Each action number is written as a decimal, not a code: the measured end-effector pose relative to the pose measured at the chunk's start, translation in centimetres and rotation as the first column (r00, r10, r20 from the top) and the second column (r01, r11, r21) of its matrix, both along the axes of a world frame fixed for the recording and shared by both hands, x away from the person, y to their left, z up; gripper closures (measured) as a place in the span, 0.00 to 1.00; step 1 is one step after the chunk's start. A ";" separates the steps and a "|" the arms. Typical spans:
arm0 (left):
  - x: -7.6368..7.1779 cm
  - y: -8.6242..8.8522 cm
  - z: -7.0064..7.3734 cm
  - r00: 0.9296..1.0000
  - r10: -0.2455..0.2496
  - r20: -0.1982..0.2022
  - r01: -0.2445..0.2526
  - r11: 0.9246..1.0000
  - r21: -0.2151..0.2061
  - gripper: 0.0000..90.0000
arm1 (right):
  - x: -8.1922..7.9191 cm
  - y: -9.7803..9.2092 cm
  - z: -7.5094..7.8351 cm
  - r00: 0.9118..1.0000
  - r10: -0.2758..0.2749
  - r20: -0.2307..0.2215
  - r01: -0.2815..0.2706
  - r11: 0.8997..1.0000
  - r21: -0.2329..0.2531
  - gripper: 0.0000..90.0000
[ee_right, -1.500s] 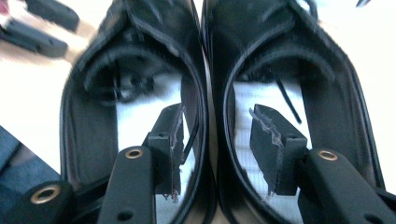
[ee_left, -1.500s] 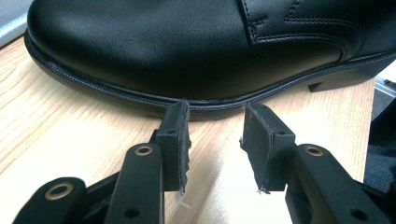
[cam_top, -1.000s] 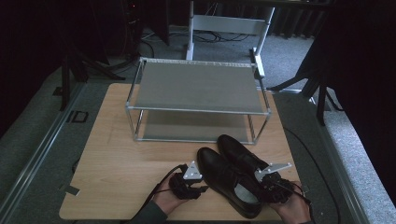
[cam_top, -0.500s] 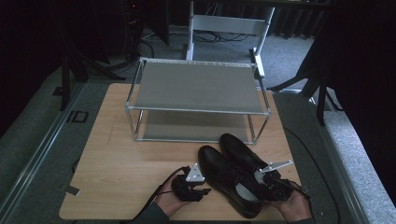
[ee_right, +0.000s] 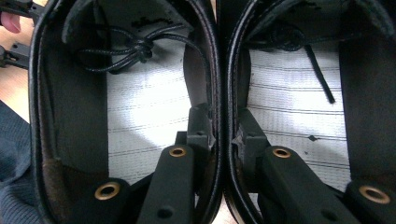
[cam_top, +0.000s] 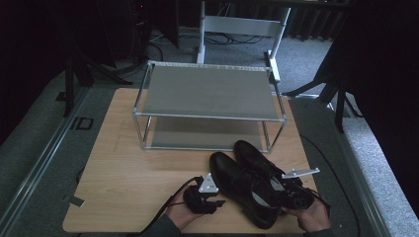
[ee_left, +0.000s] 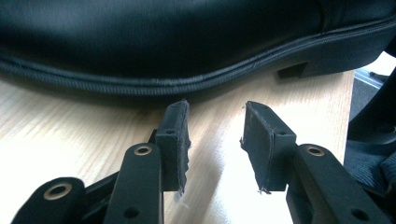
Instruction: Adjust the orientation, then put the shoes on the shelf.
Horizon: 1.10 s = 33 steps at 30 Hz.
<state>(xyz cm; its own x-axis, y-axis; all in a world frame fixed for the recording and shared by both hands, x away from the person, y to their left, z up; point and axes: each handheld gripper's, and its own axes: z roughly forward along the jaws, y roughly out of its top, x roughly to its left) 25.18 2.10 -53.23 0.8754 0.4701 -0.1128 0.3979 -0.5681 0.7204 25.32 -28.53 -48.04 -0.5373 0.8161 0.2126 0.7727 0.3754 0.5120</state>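
Observation:
Two black leather shoes (cam_top: 247, 173) lie side by side near the table's front right, toes pointing toward the rack. My right gripper (cam_top: 292, 196) is at their heels. In the right gripper view it (ee_right: 223, 128) has one jaw inside the left shoe (ee_right: 140, 93) and one inside the right shoe (ee_right: 299, 93), shut on their two touching inner walls. My left gripper (cam_top: 217, 202) rests low on the table beside the left shoe's outer side. In the left gripper view it (ee_left: 215, 126) is open with nothing between its jaws, a short way from the shoe's sole edge (ee_left: 163, 79).
A two-shelf metal rack (cam_top: 210, 91) stands at the back of the wooden table (cam_top: 128, 168); both shelves are bare. Cables trail from the grippers over the front edge. A white frame (cam_top: 237, 24) stands on the floor behind the table.
My left gripper has edged slightly right, closer to the left shoe. The shoes and my right gripper have hardly moved.

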 end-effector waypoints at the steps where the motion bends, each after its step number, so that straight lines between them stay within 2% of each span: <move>1: 0.0 0.1 0.0 1.000 0.005 0.001 -0.005 1.000 -0.005 0.68 | 0.1 0.0 0.1 1.000 -0.002 0.004 0.002 1.000 0.003 0.89; 8: 0.2 0.6 0.4 1.000 0.028 0.006 -0.027 0.999 -0.023 0.68 | 0.5 0.4 0.7 0.999 -0.022 0.035 0.021 1.000 0.014 0.89; 22: 0.4 1.1 0.7 0.999 0.043 0.016 -0.043 0.999 -0.030 0.68 | 0.3 0.7 1.7 0.998 -0.012 0.058 0.010 1.000 0.027 0.89; 33: 0.4 1.6 1.3 0.998 0.061 0.033 -0.060 0.997 -0.046 0.68 | 0.7 1.4 3.3 0.994 -0.014 0.107 0.009 0.999 0.043 0.89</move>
